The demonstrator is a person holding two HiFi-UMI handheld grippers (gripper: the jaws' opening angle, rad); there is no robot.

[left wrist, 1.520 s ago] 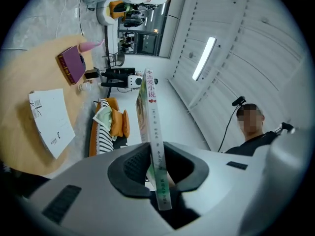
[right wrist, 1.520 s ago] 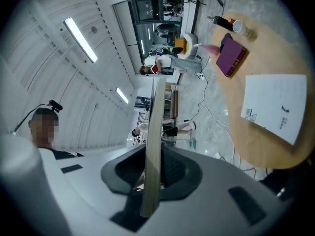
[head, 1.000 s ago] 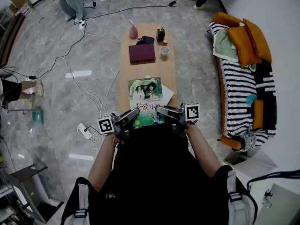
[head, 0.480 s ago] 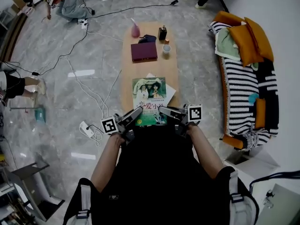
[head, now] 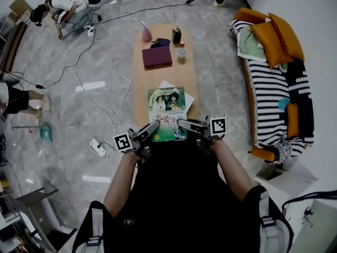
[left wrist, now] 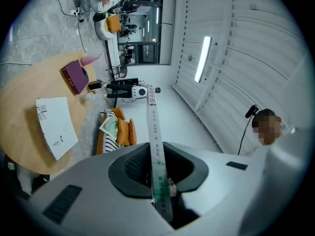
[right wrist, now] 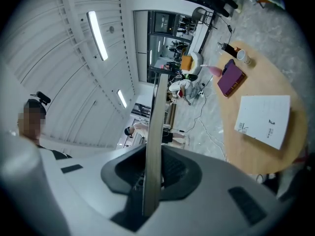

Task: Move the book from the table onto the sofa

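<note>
At the far left, grey cables run across the marble floor to a white power strip (head: pixel 97 147). The left gripper (head: pixel 150 129) reaches in from the person's left hand, and its fingers (left wrist: pixel 132 167) are narrowed onto the book (head: pixel 167 112), clamping the printed spine edge, which stands between them in the left gripper view. The book is green-covered and held face up, over the near end of the wooden counter (head: pixel 163 76). It is raised off the white sheet (head: pixel 188 97), which lies flat on the counter beneath it and peeks out at the book's right side. Farther along the counter lie a purple book (head: pixel 157 57), a pink bottle (head: pixel 146 33), a dark bottle (head: pixel 177 35) and a small cup (head: pixel 181 52). The right gripper (head: pixel 184 124) grips the book's other lower edge; its fingers (right wrist: pixel 172 173) are likewise close together, pressed on the plain page edge. Well apart to the right stands the striped sofa (head: pixel 274 99), with orange cushions (head: pixel 276 36) and a green cloth (head: pixel 247 44) at its far end.
</note>
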